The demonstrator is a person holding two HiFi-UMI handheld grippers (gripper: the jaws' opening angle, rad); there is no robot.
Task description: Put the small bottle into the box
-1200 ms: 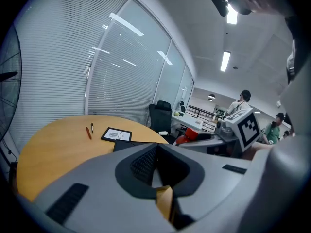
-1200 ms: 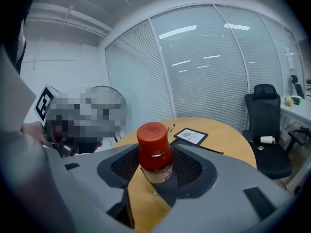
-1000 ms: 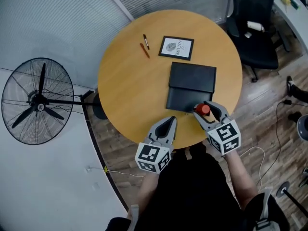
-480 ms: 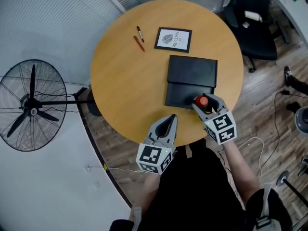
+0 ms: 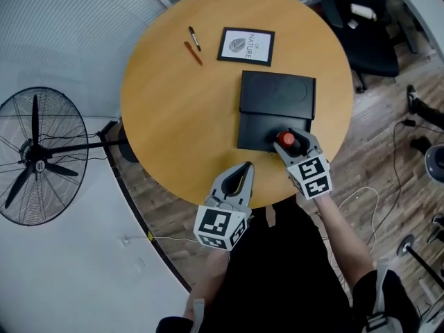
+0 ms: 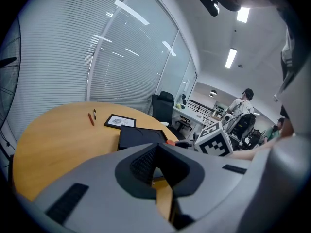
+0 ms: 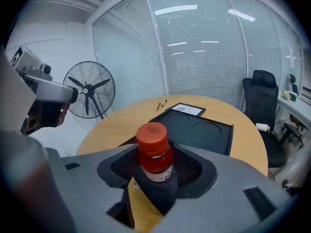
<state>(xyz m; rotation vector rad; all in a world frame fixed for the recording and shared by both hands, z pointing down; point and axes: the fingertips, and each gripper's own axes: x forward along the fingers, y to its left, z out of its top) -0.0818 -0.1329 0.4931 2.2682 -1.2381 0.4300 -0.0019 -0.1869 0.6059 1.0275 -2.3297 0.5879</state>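
The small bottle point(image 5: 285, 139), amber with a red cap, stands upright between the jaws of my right gripper point(image 5: 290, 141), which is shut on it. It is held over the near edge of the black box point(image 5: 277, 96), which lies open in the middle of the round wooden table point(image 5: 173, 109). In the right gripper view the bottle point(image 7: 154, 152) fills the centre, with the box's tray point(image 7: 204, 130) and its two round recesses just beyond. My left gripper point(image 5: 243, 172) hovers at the table's near edge, left of the box, shut and holding nothing; its jaws meet in the left gripper view.
A framed card point(image 5: 245, 46) and two pens point(image 5: 193, 44) lie on the far side of the table. A floor fan point(image 5: 35, 155) stands at the left, and an office chair point(image 5: 361, 26) at the far right. A person's arms and body are at the near edge.
The right gripper has carried the bottle a little forward, from the table's near edge to over the near edge of the box. The left gripper has hardly moved.
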